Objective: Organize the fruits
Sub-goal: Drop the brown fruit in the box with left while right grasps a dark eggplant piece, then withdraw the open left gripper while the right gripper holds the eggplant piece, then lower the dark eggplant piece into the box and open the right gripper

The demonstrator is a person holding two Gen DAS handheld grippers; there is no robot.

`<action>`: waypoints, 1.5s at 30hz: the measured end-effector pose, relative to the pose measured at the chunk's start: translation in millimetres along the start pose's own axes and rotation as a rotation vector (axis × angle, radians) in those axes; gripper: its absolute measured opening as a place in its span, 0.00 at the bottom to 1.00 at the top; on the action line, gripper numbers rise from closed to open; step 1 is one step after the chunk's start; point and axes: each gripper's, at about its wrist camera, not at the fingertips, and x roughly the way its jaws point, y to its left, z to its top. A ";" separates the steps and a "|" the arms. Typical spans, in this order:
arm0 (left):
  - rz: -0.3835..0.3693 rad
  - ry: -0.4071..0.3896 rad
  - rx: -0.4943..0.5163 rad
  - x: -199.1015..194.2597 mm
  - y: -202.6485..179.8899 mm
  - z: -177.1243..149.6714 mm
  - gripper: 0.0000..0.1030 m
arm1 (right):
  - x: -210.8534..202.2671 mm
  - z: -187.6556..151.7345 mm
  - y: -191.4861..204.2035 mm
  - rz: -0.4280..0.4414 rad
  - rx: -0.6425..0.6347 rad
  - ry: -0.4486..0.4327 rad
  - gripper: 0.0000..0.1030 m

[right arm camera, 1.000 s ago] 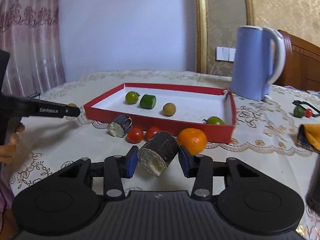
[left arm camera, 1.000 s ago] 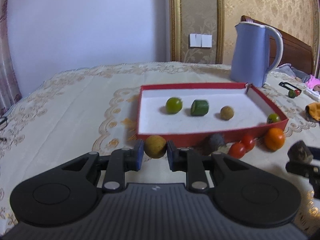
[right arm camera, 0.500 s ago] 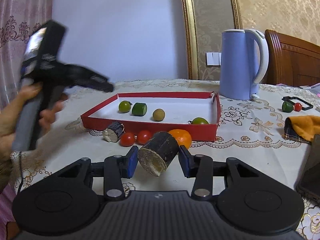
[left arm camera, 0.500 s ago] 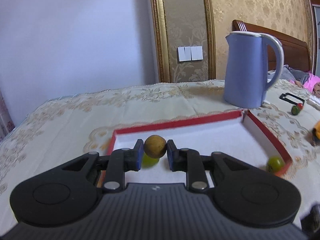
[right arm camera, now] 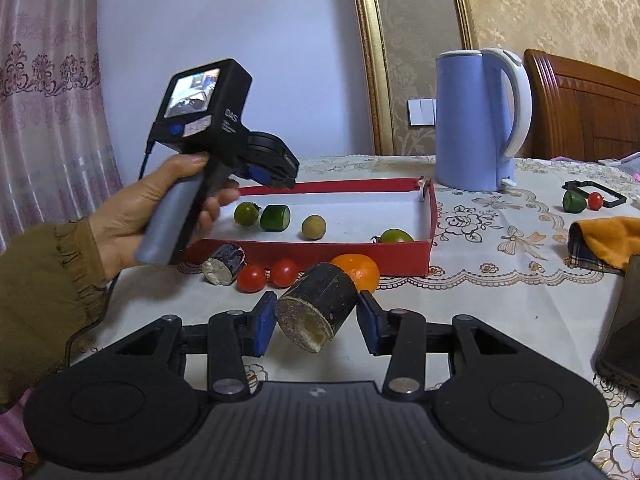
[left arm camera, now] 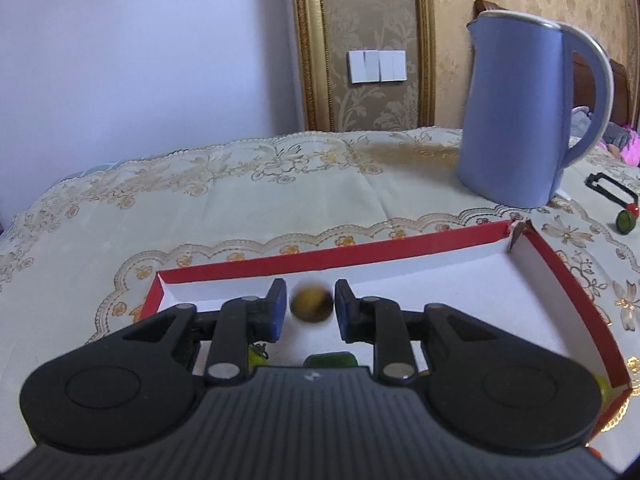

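My left gripper point(left arm camera: 311, 307) hangs over the red tray point(left arm camera: 328, 257), its jaws open. A small brown round fruit point(left arm camera: 311, 305) is blurred between them, with small gaps on both sides. My right gripper point(right arm camera: 316, 322) is shut on a dark sugarcane chunk point(right arm camera: 316, 312), held above the tablecloth in front of the tray point(right arm camera: 431, 216). In the right wrist view the left gripper point(right arm camera: 280, 172) is over the tray's far left. The tray holds a green lime point(right arm camera: 246, 214), a cucumber piece point(right arm camera: 275, 218), a brown fruit point(right arm camera: 313, 227) and a green tomato point(right arm camera: 396, 236).
In front of the tray lie another sugarcane chunk point(right arm camera: 224, 266), two cherry tomatoes point(right arm camera: 267, 275) and an orange point(right arm camera: 358, 272). A blue kettle point(right arm camera: 476, 120) stands behind the tray. At the right are an orange cloth point(right arm camera: 604, 240), a dark phone point(right arm camera: 624, 340) and a black clip with small fruits point(right arm camera: 588, 200).
My left gripper moved forward over the tray and opened, letting go of the brown fruit, which is now blurred. My right gripper still holds the sugarcane chunk, nearly unmoved.
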 end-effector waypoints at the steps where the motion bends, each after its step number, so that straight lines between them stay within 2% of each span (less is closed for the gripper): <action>1: 0.002 0.000 -0.002 -0.5 0.4 -0.5 0.28 | -0.2 0.0 -0.1 -0.002 0.000 -0.002 0.41; 3: 0.007 -0.004 -0.009 -3.2 1.9 -1.1 0.39 | -0.3 -0.1 -1.5 -0.003 0.005 -0.003 0.41; 7: 0.056 -0.029 0.028 -18.6 2.3 -6.4 0.48 | 0.6 -0.8 -2.5 -0.009 0.013 -0.003 0.41; 9: 0.087 -0.055 0.050 -30.5 1.1 -12.4 0.65 | 1.3 -0.7 -2.3 -0.009 0.013 -0.005 0.41; 11: 0.127 -0.092 0.067 -45.9 1.5 -21.7 0.76 | 3.2 -0.5 -2.1 -0.009 0.012 -0.003 0.41; 14: 0.186 -0.122 0.075 -64.3 5.2 -34.0 0.88 | 7.0 0.6 -2.2 -0.012 0.016 -0.001 0.41; 20: 0.221 -0.116 -0.030 -101.2 35.0 -64.8 0.95 | 11.6 13.3 -0.4 -0.038 -0.002 -0.019 0.41; 24: 0.231 -0.106 -0.088 -120.7 50.6 -91.0 0.96 | 17.3 29.6 -4.3 -0.066 -0.014 -0.046 0.41; 32: 0.190 -0.096 -0.127 -142.4 65.3 -129.8 0.96 | 52.7 65.5 -14.6 -0.132 -0.029 -0.046 0.41; 37: 0.170 -0.110 -0.115 -146.6 66.2 -139.9 1.00 | 86.1 80.4 -23.6 -0.158 -0.024 -0.006 0.41; 45: 0.141 -0.111 -0.120 -143.1 68.4 -142.7 1.00 | 140.4 95.9 -35.6 -0.199 -0.027 0.078 0.41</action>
